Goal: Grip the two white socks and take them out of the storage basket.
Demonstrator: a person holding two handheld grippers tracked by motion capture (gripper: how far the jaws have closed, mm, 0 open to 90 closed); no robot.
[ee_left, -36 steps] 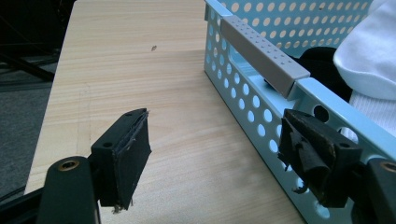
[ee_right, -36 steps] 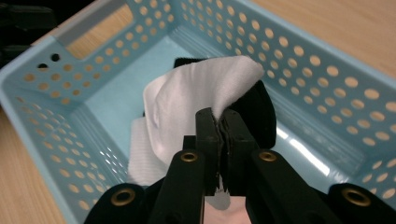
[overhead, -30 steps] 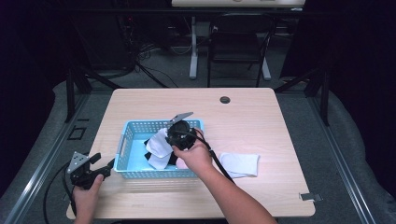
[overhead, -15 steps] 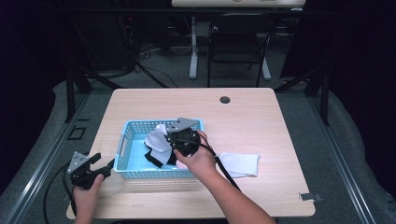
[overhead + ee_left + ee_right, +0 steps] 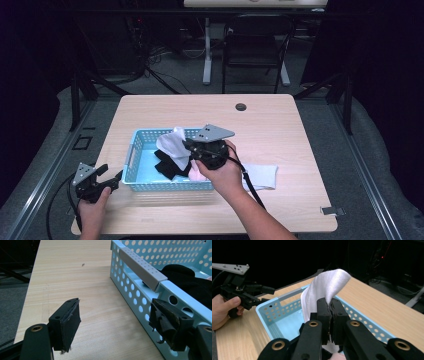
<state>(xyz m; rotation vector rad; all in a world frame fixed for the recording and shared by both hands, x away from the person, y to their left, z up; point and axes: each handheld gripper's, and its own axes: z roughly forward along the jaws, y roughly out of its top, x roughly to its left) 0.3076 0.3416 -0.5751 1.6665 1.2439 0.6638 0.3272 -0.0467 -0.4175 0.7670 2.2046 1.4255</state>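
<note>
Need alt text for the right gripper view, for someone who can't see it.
The right gripper, jaws shut, pinches a white cloth above a light blue perforated basket on a wooden table. At far left, a hand holds the left gripper beside the basket.

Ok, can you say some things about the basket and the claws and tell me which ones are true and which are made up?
1. The right claw is pinching a white cloth. True.
2. The basket is red. False: it is light blue with round holes in its walls.
3. The left claw is open, with nothing between its jaws. True.
4. The left claw is inside the basket. False: it sits on the table just outside the basket's left end.
5. Something black lies in the basket. True.
6. The white cloth lies flat on the basket floor. False: it hangs from the right claw above the basket.
</note>
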